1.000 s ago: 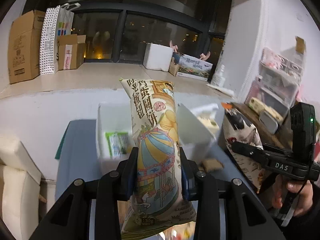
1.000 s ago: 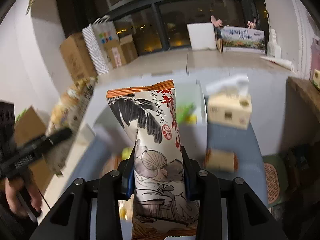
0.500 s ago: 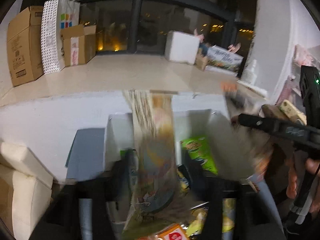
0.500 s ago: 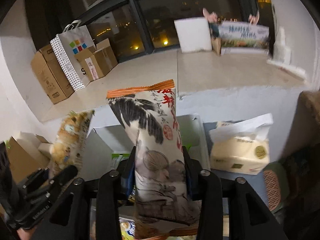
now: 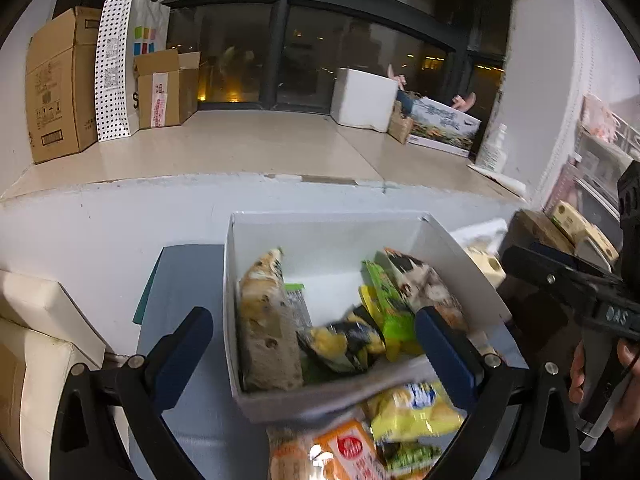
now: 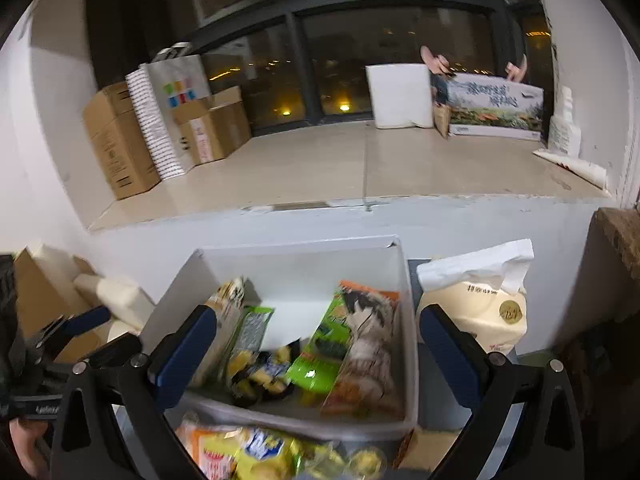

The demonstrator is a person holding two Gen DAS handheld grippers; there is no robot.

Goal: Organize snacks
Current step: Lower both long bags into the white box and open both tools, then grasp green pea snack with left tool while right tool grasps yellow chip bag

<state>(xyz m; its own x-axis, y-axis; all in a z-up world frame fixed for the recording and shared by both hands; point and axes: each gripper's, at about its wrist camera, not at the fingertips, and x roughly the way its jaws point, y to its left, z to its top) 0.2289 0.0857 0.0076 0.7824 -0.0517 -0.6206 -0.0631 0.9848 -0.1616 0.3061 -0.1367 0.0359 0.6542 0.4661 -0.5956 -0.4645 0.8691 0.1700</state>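
A white box (image 5: 328, 236) stands on the blue-grey table (image 5: 180, 280), close under both grippers. Inside it lie a tall cream snack bag (image 5: 268, 336) on the left, a bag with an orange top edge (image 5: 424, 284) on the right, a green packet (image 5: 386, 304) and a yellow-black packet (image 5: 344, 340). My left gripper (image 5: 312, 316) is open and empty above the box's near side. In the right wrist view my right gripper (image 6: 318, 313) hovers over the same box (image 6: 304, 268); its jaws are opening, with nothing between them. The orange-topped bag (image 6: 372, 344) lies below.
Loose snacks, a yellow bag (image 5: 412, 404) and an orange packet (image 5: 348, 452), lie in front of the box. A tissue pack (image 6: 480, 312) stands right of it. A white ledge (image 6: 360, 168) behind carries cardboard boxes (image 5: 56, 84). A hand (image 5: 592, 364) holds the other gripper's handle.
Both grippers let go of their bags, which now lie in the white box. Both jaws went from shut to wide open, and both hands moved closer over the box.
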